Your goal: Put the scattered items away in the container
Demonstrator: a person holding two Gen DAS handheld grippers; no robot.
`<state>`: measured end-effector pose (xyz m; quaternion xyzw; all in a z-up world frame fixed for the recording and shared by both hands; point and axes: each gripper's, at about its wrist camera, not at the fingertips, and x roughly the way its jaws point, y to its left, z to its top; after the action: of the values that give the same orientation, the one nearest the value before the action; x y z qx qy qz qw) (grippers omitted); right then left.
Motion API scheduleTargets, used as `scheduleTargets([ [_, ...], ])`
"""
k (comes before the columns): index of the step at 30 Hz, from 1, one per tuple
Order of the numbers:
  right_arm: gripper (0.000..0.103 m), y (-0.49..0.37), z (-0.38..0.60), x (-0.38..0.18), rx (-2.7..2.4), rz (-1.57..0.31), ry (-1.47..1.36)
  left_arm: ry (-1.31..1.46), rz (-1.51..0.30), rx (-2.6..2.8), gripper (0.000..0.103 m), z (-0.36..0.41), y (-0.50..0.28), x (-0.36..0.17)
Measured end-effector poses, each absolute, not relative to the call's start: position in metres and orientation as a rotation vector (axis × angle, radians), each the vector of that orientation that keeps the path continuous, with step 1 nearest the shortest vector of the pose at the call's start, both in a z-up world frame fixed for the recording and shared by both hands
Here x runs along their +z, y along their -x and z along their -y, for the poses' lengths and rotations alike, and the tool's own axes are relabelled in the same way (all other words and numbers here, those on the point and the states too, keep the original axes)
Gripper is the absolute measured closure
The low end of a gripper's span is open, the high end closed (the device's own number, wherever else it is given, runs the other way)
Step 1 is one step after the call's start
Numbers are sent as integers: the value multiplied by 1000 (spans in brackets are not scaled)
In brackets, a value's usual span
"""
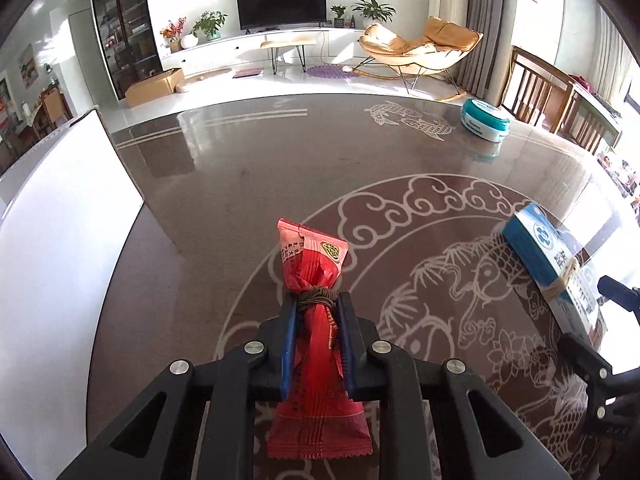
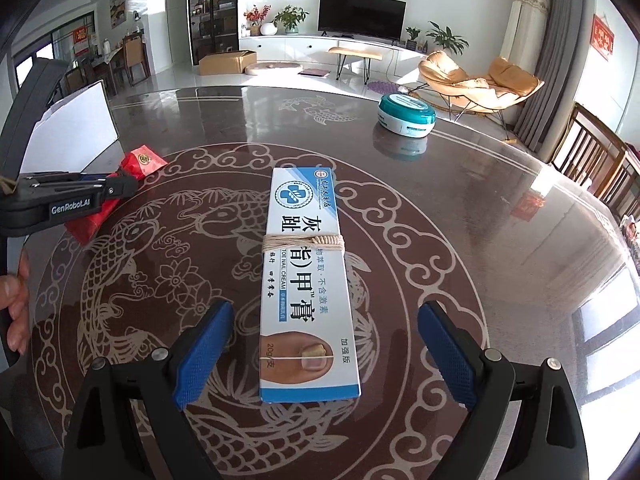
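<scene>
A red snack packet (image 1: 312,264), tied round its middle with brown cord, lies on the dark patterned table (image 1: 240,184). My left gripper (image 1: 318,304) is shut on the red snack packet, its blue pads pressing both sides just behind the cord. The right wrist view shows the same red snack packet (image 2: 140,164) inside the left gripper (image 2: 120,188). A long blue-and-white cream box (image 2: 304,264) bound with string lies lengthwise between the fingers of my right gripper (image 2: 326,308), which is open and clear of the box's sides. A white container (image 1: 60,220) stands at the left.
A round teal-and-white tub (image 2: 406,114) sits at the far right of the table. The white container (image 2: 72,132) stands just beyond the left gripper. Wooden chairs (image 2: 592,152) line the table's right side. A person's hand (image 2: 16,304) shows at the left edge.
</scene>
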<state>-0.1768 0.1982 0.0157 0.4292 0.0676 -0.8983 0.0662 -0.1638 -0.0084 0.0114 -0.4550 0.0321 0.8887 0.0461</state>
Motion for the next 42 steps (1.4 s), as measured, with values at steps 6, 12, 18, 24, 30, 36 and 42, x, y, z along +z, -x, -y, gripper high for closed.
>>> scheduleTargets([
  [6, 10, 181, -202, 13, -2670, -161, -1321, 1364, -91, 2711, 84, 13, 104, 10],
  [12, 10, 184, -204, 7, -2650, -140, -1358, 1345, -117, 2775, 68, 10, 99, 7],
  [18, 9, 181, -204, 9, -2644, -112, -1351, 1411, -31, 2755, 15, 16, 106, 0],
  [24, 9, 181, -207, 9, -2643, -78, -1342, 1460, -42, 2747, 0, 13, 113, -6],
  [30, 9, 179, -211, 10, -2647, -44, -1335, 1457, -44, 2749, 0, 12, 113, -7],
  [36, 9, 181, -213, 12, -2654, -12, -1333, 1457, -44, 2748, 0, 12, 113, -8],
  [42, 9, 181, -214, 12, -2656, 0, -1331, 1457, -43, 2749, 0, 12, 113, -8],
])
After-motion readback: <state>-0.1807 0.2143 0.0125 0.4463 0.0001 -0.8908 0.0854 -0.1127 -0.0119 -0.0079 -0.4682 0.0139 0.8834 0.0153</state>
